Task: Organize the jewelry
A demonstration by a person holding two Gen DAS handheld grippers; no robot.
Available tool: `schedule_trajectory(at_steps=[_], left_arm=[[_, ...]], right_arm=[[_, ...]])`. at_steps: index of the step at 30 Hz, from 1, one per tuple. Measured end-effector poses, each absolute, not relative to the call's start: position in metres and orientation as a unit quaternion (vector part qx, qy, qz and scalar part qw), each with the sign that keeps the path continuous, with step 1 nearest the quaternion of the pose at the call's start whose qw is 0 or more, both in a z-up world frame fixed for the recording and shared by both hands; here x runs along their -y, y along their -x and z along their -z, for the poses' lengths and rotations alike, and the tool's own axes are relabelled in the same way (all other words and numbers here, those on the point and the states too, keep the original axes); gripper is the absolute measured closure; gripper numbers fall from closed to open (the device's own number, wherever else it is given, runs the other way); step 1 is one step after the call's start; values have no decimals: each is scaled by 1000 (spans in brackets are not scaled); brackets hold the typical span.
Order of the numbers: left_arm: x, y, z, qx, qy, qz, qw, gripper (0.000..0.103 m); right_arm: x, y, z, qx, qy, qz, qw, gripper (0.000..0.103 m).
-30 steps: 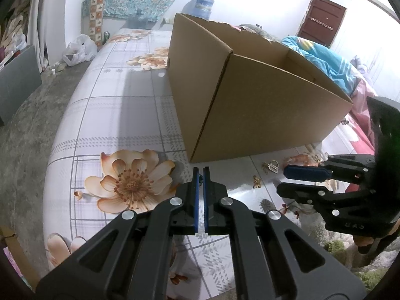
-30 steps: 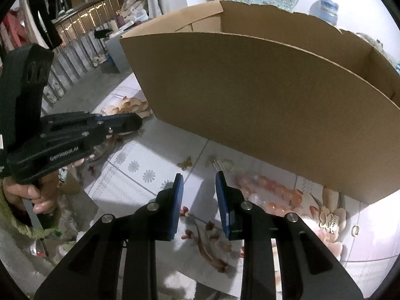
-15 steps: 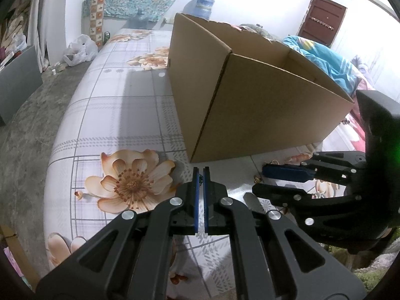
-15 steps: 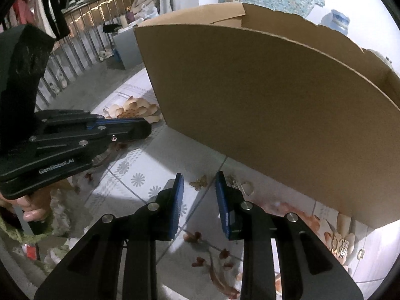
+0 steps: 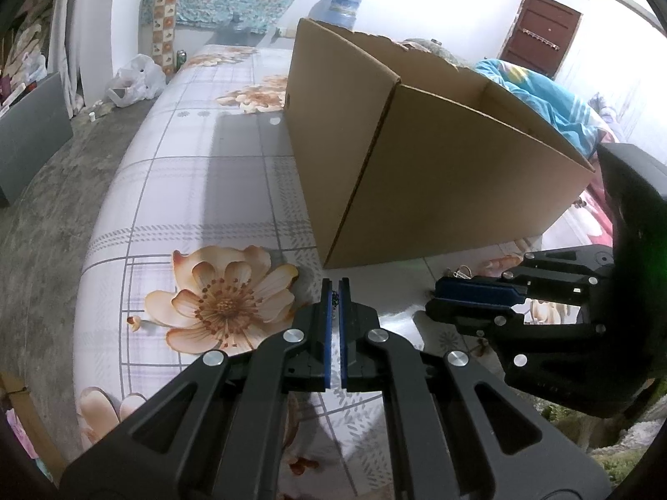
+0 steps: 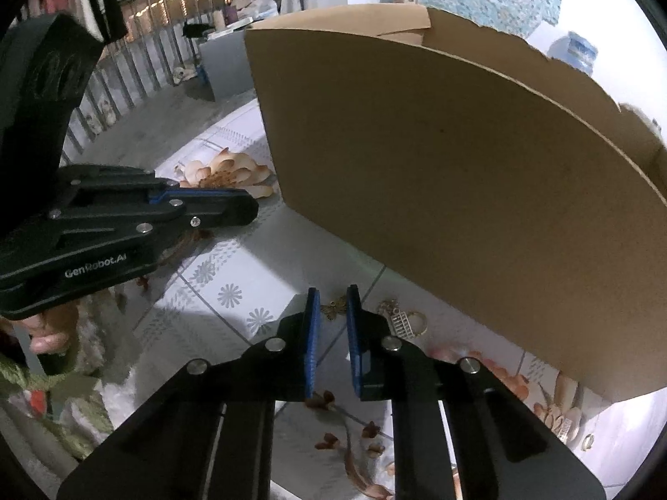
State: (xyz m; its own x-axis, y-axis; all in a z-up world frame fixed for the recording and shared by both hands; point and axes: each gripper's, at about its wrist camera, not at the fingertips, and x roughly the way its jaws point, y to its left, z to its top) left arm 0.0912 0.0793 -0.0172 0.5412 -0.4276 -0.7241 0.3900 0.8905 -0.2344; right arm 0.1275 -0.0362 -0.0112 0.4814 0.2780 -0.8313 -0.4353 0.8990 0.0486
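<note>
Two hand-held grippers work beside the cardboard box point(image 6: 458, 175): the right hand-held gripper point(image 6: 333, 304), jaws closing, brackets the butterfly charm point(image 6: 335, 309); the left hand-held gripper point(image 5: 333, 287) stays clamped on something small and dark.

A cardboard box point(image 6: 437, 191) stands on the bench point(image 5: 233, 191). In the right wrist view, a butterfly charm point(image 6: 334, 307) lies before the box at six o'clock, a ring pendant point(image 6: 402, 320) just beside it at three o'clock.
</note>
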Motion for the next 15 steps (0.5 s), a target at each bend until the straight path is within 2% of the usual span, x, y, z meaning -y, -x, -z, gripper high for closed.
schedule_trajectory(at_steps=[7,15], left_arm=[[-81,-89,12,-414,18,230,881,101],[-94,-78,-18,-378,21,217,900,101]], right_arm=[[40,-125,10,-463,72,-213,857,90],[50,-112,-21,-430,48,-225,873,90]])
